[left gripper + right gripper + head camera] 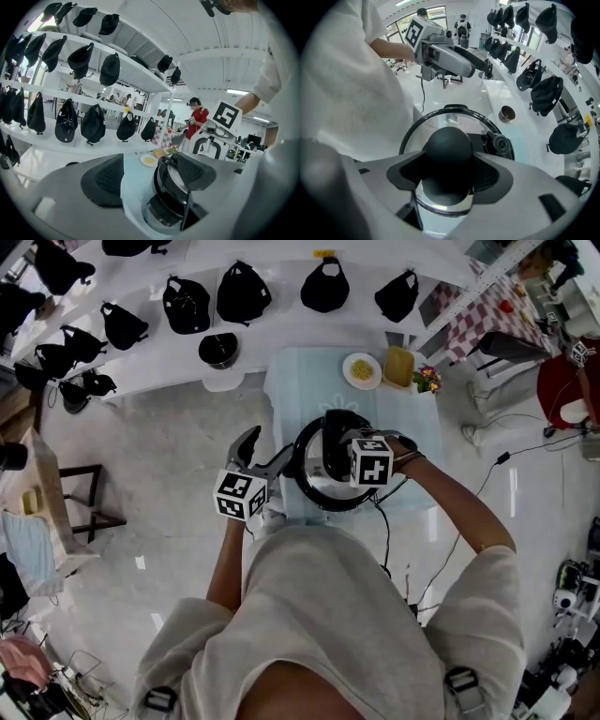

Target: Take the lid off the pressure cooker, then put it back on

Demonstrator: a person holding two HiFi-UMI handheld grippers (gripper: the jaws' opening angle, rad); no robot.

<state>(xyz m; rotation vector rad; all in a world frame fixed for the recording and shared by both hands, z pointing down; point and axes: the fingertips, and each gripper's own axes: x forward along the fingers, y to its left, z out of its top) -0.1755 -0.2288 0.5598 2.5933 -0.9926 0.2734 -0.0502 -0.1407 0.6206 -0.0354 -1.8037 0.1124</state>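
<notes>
White shelves (169,357) hung with black caps (242,292) ring the pale table (300,390) in the head view. The pressure cooker (328,500) stands on that table right in front of you, with a plate (362,370) well behind it. Your right gripper (354,440) hangs over the cooker's middle, pointing down. Your left gripper (264,454) sits just beside the cooker's left flank.

Left gripper view: its jaws stand wide with nothing clamped. The cooker shows beyond them, closer to the right-hand jaw.

Right gripper view: the lid (436,121) appears seated on the pot. Its round black knob (447,143) sits between your right gripper's wide jaws, with the pads hard by its sides (I can't see that they press it yet). A valve (500,144) sits near the rim.

On handling, the lid looks like glass in a metal band, so judge it stiff, fairly heavy and breakable. The knob is smooth and domed, so it is likely slippery. Take it around its widest part, squarely centred, and lift straight so the lid doesn't swing. Steadying the body with your left gripper would help.
</notes>
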